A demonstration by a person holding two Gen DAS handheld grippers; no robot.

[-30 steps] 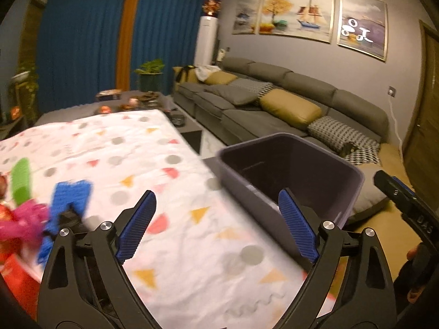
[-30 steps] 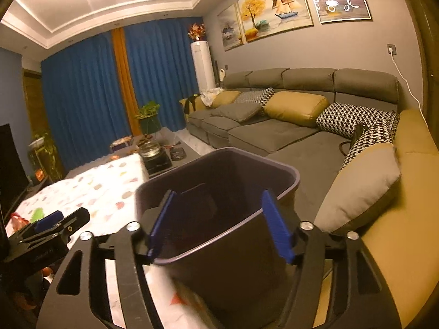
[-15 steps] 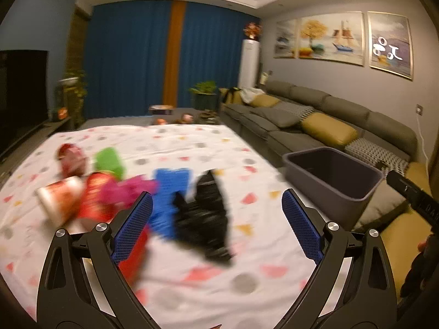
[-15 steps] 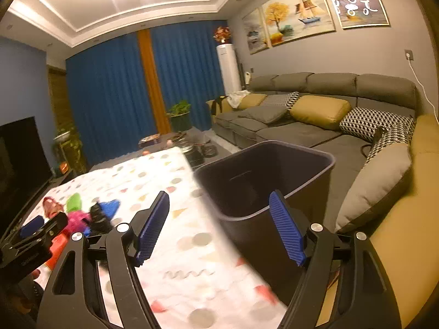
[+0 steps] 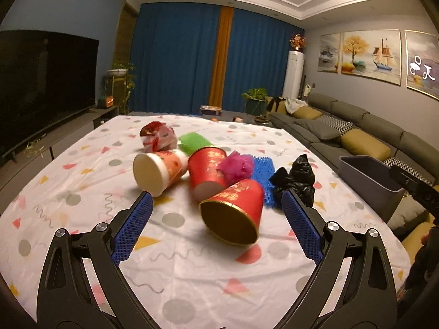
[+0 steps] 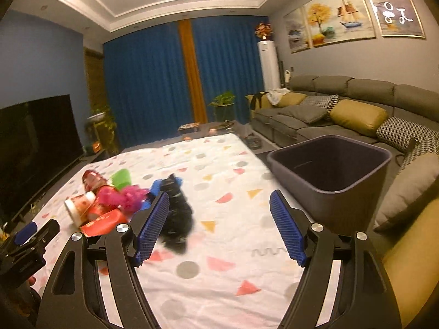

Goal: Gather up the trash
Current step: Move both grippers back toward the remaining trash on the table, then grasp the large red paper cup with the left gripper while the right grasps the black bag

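— Trash first: where is it from my left tool [image 5: 216,229]?

— Straight ahead between your wide-open, empty fingers: a red cup [image 5: 232,213] lying on its side on the surface [image 5: 82,192], a second red cup [image 5: 206,170], a white cup [image 5: 157,170] and a black bag [image 5: 295,179] beyond.

— And my right tool [image 6: 219,224]?

— Equally spread, holding nothing. Only this view shows inside the grey bin [image 6: 333,175], ahead-right; the black bag [image 6: 177,208] sits by its left finger.

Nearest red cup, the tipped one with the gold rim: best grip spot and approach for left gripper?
Judgement: pinch the red cup across its wall just behind the rim. It lies on its side, mouth toward the open left gripper, so come in low and straight, a finger on either side.
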